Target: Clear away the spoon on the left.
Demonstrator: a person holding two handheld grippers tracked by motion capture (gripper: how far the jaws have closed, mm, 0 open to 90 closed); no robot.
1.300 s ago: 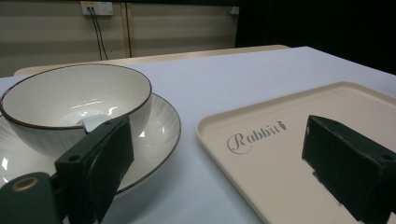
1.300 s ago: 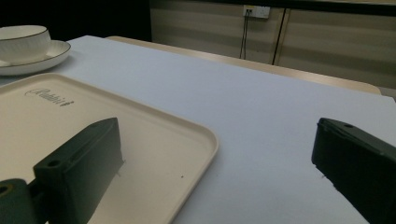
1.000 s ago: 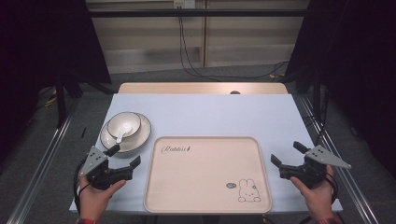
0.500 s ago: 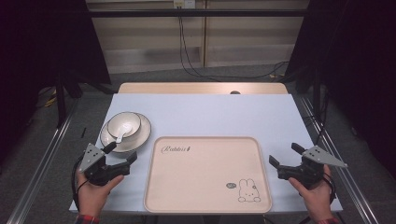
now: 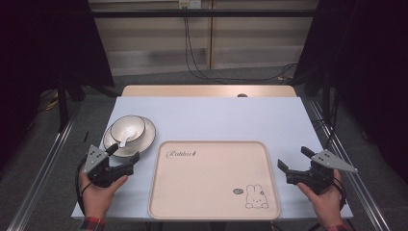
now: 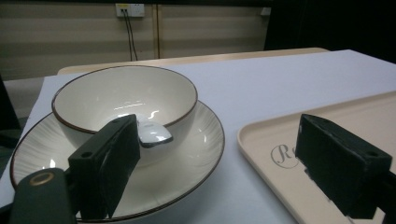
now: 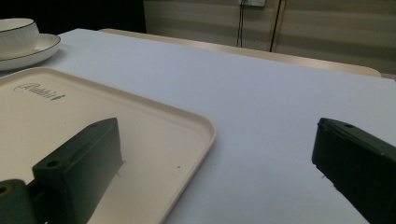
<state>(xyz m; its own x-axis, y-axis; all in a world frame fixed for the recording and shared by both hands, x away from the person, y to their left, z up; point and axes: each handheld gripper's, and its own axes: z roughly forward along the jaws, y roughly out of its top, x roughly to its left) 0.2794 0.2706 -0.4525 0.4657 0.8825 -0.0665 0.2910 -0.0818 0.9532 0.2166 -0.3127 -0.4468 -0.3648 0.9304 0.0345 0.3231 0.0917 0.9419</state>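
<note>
On white table (image 5: pixel 211 115), beige tray (image 5: pixel 211 187).

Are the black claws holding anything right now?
No, nothing is held. The left gripper is open, its jaws just short of the plate with the bowl on it. The right gripper is open beside the tray.

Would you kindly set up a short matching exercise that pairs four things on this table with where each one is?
Things:
1 bowl
2 spoon
3 plate
4 tray

Places:
A lying in the bowl
B directly on the table, between the two grippers
C standing on the plate
D on the table, under the bowl

Pairs: 1-C, 2-A, 3-D, 4-B
</note>
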